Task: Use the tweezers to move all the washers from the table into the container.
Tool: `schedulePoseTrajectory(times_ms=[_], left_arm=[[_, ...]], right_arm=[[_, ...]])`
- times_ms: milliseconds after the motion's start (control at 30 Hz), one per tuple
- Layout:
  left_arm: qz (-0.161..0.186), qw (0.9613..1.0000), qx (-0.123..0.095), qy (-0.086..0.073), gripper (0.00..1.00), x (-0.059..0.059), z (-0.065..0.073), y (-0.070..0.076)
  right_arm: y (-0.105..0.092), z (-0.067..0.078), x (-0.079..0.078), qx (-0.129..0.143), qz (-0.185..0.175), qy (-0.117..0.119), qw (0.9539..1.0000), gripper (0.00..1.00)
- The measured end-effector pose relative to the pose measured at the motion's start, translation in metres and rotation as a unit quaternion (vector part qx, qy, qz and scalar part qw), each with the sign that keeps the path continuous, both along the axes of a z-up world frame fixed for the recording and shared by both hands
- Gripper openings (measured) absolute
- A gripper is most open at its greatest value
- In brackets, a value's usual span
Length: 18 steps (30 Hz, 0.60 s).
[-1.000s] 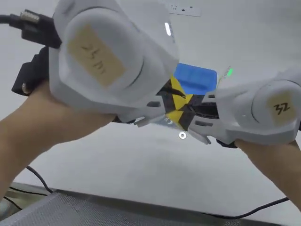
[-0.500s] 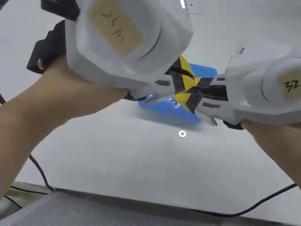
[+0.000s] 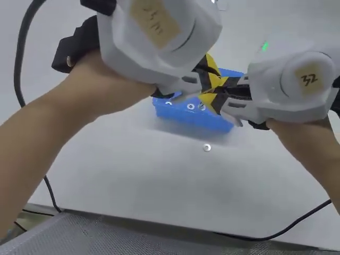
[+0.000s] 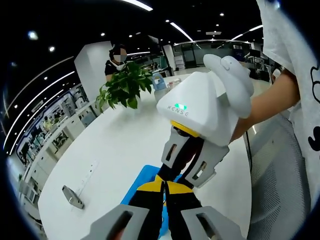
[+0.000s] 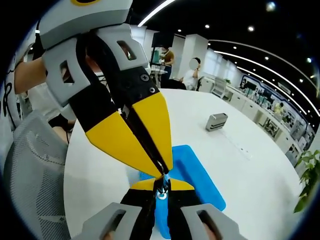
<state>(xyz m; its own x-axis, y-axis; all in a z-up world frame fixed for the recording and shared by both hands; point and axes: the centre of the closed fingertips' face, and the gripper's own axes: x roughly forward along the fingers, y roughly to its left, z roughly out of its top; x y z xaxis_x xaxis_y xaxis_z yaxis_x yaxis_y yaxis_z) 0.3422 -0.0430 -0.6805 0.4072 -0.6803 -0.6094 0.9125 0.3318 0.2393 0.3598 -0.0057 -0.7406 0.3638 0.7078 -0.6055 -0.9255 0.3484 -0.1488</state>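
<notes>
While the left hand-held gripper [image 5: 163,172] and right hand-held gripper [image 5: 161,186] meet pinched shut, jostling could flick the washer [image 5: 161,195] outside the container [image 5: 197,175].

In the head view the white bodies of the left tongs [image 3: 208,87] and right tongs [image 3: 223,98] hide their tips and the far side of the blue plastic container [image 3: 186,119], while in the right gripper view the small silver washer [image 5: 161,195] at the tips is too tiny to tell how it is held.
</notes>
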Motion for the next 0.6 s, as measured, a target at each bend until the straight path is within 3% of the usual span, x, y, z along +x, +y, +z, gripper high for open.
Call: schedulePoseTrajectory(times_ms=[367, 600], left_arm=[[0.008, 0.9998, 0.004, 0.016, 0.00, 0.011, -0.024, -0.003], [0.010, 0.9997, 0.010, 0.021, 0.00, 0.015, -0.032, -0.003]], right_arm=[[-0.001, -0.025, 0.009, -0.005, -0.012, 0.024, 0.9996, 0.03], [-0.002, -0.034, 0.012, -0.012, -0.012, 0.032, 0.9993, 0.03]])
